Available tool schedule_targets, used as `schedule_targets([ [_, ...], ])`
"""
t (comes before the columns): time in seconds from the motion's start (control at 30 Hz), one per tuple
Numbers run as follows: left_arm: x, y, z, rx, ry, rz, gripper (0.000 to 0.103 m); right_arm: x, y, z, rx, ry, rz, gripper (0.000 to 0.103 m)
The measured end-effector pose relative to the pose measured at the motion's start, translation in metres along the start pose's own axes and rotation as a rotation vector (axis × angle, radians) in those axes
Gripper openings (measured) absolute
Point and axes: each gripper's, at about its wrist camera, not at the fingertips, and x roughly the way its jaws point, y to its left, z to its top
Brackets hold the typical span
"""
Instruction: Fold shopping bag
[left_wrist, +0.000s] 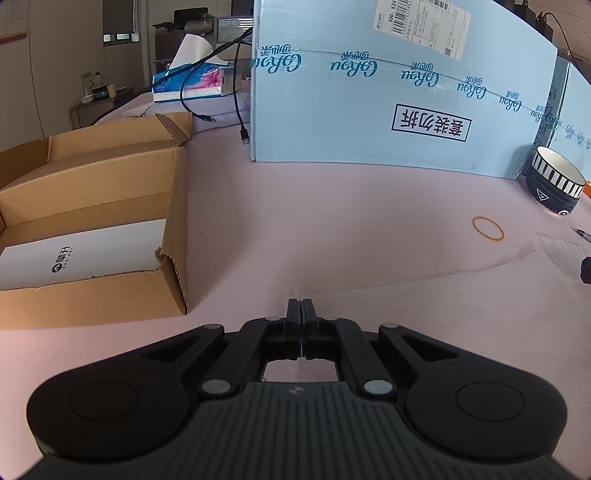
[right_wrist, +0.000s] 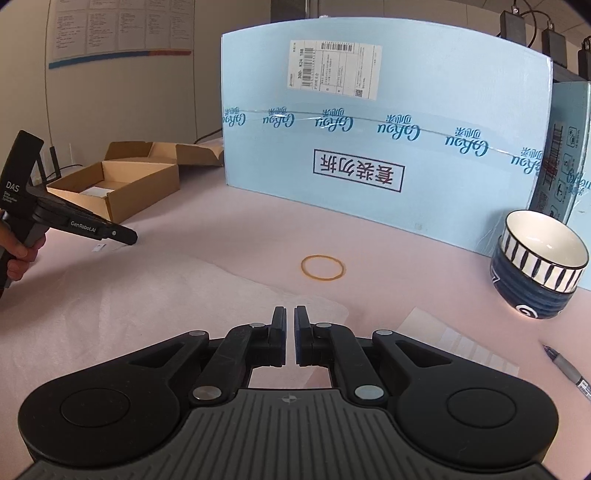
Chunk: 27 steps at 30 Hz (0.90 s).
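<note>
The shopping bag (right_wrist: 166, 306) is a thin, pale, see-through sheet lying flat on the pink table cover (right_wrist: 229, 229). In the left wrist view its edge (left_wrist: 443, 264) runs as a crease from my left fingertips out to the right. My left gripper (left_wrist: 301, 302) is shut, and its tips pinch that edge. From the right wrist view it (right_wrist: 131, 236) sits at the bag's far left corner, held by a hand (right_wrist: 18, 251). My right gripper (right_wrist: 290, 310) hovers over the bag's right end, shut to a narrow slit with nothing seen in it.
A tan rubber band (right_wrist: 323, 267) lies just beyond the bag. A striped bowl (right_wrist: 541, 262) stands at the right, with a pen (right_wrist: 569, 373) and a paper card (right_wrist: 461, 343) near it. A tall blue carton (right_wrist: 388, 129) walls the back. An open brown box (left_wrist: 92, 206) stands at the left.
</note>
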Motion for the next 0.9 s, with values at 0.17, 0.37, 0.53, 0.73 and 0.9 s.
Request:
schedule_targets([
  [0.17, 0.000, 0.000, -0.001, -0.002, -0.002, -0.005, 0.001, 0.020, -0.002, -0.007, -0.045, 0.018, -0.035, 0.004],
  [0.37, 0.001, 0.002, -0.001, -0.006, -0.002, -0.015, 0.001, 0.023, -0.027, -0.009, -0.030, 0.018, -0.143, 0.004],
  [0.53, -0.006, 0.006, 0.003, -0.054, -0.017, -0.039, 0.001, -0.004, -0.033, -0.009, 0.003, -0.051, -0.176, 0.005],
  [0.73, -0.066, 0.002, 0.019, -0.081, -0.190, -0.061, 0.003, -0.084, -0.001, -0.021, -0.028, -0.167, -0.102, 0.005],
  [0.9, -0.099, -0.044, 0.037, -0.027, -0.279, -0.259, 0.003, -0.078, 0.000, -0.038, -0.015, -0.116, -0.014, 0.005],
])
